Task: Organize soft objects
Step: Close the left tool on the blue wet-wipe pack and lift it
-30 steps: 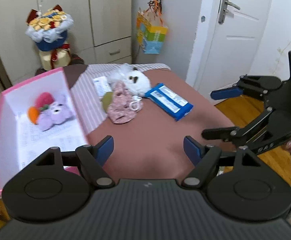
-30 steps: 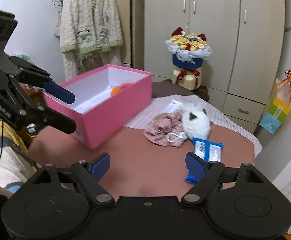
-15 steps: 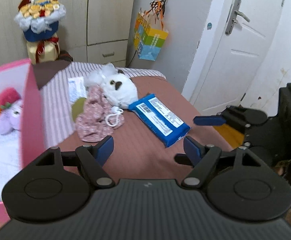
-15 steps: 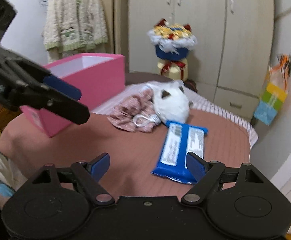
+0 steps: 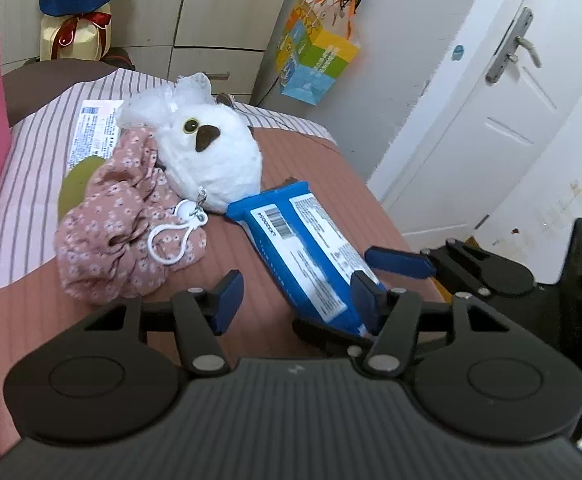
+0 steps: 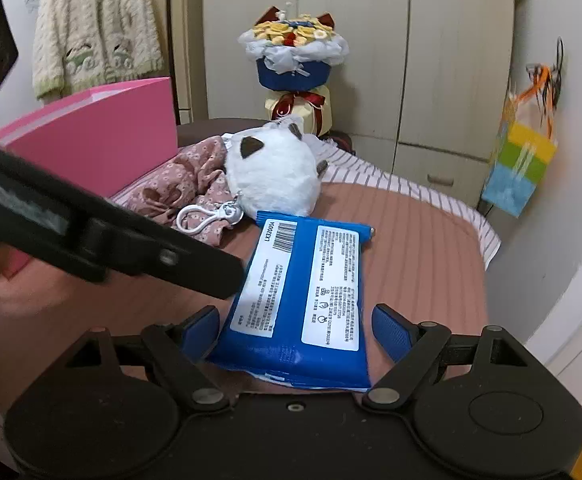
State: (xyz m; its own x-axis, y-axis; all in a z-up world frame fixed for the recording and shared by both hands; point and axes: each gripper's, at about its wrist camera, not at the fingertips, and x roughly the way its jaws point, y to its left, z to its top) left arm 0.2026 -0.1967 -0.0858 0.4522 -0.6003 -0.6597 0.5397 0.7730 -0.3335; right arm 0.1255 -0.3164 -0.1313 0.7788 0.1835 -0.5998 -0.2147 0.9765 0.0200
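Observation:
A blue soft pack [image 6: 303,292] lies on the brown bed cover, also in the left wrist view [image 5: 307,248]. My right gripper [image 6: 297,330] is open, its jaws on either side of the pack's near end. My left gripper [image 5: 297,298] is open, its right finger beside the same pack. A white plush toy [image 5: 211,160] with a white clip ring and a pink floral cloth [image 5: 127,228] lie just beyond; they also show in the right wrist view, the toy [image 6: 275,176] and the cloth [image 6: 179,188]. The pink box [image 6: 99,144] stands at the left.
A flower bouquet [image 6: 295,60] stands by the wardrobe. A colourful gift bag [image 5: 315,56] hangs on the wall. A white door [image 5: 491,112] is at the right. A striped sheet [image 5: 31,160] with a white packet [image 5: 95,128] covers the bed's far part.
Both grippers have moved forward and down to the blue pack. The right gripper's jaws now straddle its near end. The pink box's inside has left the left wrist view.

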